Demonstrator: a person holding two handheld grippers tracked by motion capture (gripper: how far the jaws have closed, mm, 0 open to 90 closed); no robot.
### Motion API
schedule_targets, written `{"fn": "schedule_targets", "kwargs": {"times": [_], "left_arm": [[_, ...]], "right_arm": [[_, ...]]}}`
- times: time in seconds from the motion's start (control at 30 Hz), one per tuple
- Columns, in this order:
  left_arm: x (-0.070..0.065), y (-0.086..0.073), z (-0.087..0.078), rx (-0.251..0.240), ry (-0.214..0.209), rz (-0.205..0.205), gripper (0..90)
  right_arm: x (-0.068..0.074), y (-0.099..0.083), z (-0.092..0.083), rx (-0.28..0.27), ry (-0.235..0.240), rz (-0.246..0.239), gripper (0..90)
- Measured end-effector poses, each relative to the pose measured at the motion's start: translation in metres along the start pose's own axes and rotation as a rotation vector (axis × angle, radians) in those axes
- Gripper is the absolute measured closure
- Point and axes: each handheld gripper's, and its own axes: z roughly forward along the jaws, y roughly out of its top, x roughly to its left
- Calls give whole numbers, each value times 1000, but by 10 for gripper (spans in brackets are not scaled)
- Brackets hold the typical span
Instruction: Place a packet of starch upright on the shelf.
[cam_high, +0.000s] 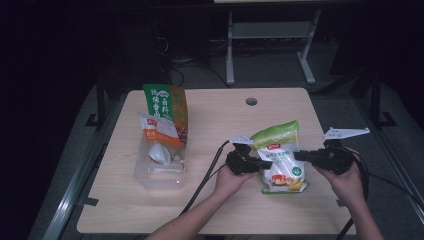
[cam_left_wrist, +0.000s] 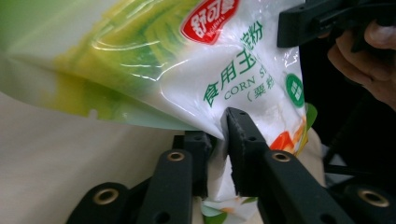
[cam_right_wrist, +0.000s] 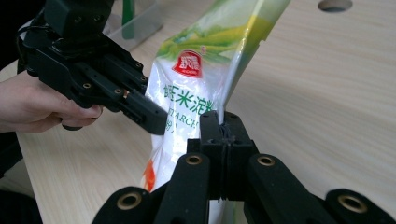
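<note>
A white and green bag of corn starch (cam_high: 280, 160) stands upright on the wooden table (cam_high: 225, 210), right of centre, between my two grippers. My left gripper (cam_high: 265, 164) comes in from the left, and its jaws (cam_left_wrist: 217, 140) are pinched on the bag's (cam_left_wrist: 187, 70) lower side edge. From the right, my right gripper (cam_high: 299, 156) is shut (cam_right_wrist: 223, 121) on the thin sealed edge of the bag (cam_right_wrist: 187, 93). A hand holds each gripper. The left gripper (cam_right_wrist: 93, 79) appears across the bag in the right gripper view.
A clear plastic container (cam_high: 160, 167) sits at the table's left with a white and orange packet (cam_high: 160, 130) and a tall green and orange bag (cam_high: 165, 107) leaning in it. A round cable hole (cam_high: 251, 101) lies near the far edge. Cables trail from both grippers.
</note>
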Motion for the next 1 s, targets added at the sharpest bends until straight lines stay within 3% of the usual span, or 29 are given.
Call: {"fn": "schedule_targets", "kwargs": {"times": [0.1,0.2,0.4,0.57,0.73,1.0], "left_arm": [[-1,4,-7,-1,53,43,823],[-6,5,-11,4,121,120,834],[-13,3,-13,31,161,213,838],[-19,1,-11,43,166,264,846],[-23,1,-12,51,162,309,846],[-25,0,-13,58,148,332,845]], "right_arm": [[2,3,4,-18,3,-14,885],[5,2,11,-8,4,-33,883],[1,-7,16,4,28,-16,880],[-3,-16,17,31,45,-15,866],[-6,-20,17,45,72,-14,790],[-1,-13,29,93,103,-60,661]]}}
